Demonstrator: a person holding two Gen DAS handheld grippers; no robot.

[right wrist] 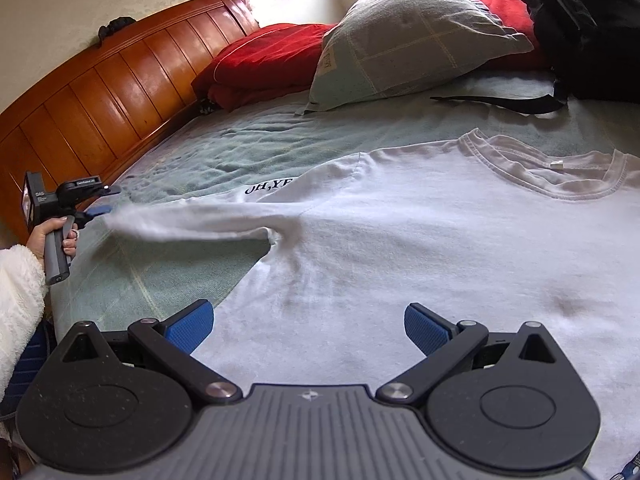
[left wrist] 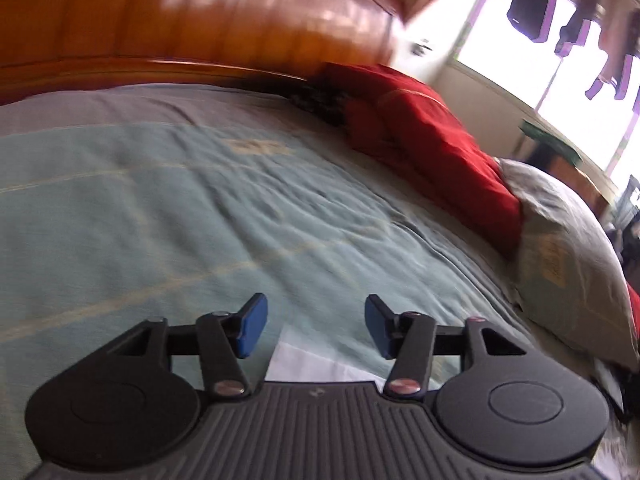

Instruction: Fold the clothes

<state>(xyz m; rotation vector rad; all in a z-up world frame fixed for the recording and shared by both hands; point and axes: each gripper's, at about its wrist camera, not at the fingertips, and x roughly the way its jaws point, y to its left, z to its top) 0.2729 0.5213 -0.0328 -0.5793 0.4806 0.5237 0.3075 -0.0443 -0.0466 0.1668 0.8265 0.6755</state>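
Observation:
A white T-shirt [right wrist: 400,240] lies flat on the pale green bedspread [right wrist: 224,148], collar [right wrist: 540,172] toward the pillows. Its sleeve [right wrist: 188,220] stretches out to the left, blurred, and its tip reaches the left gripper [right wrist: 105,201], which a hand [right wrist: 48,236] holds near the bed's edge. In the left wrist view the left gripper [left wrist: 316,320] stands open, with a corner of white cloth [left wrist: 316,364] low between its fingers but not pinched. The right gripper [right wrist: 308,320] is open above the shirt's lower body, nothing between its blue pads [right wrist: 424,326].
A wooden headboard [right wrist: 120,76] runs along the left. Red pillows [right wrist: 272,60] and a grey-green pillow [right wrist: 412,36] sit at the head of the bed. A black backpack [right wrist: 588,20] with a loose strap [right wrist: 500,104] rests at the far right.

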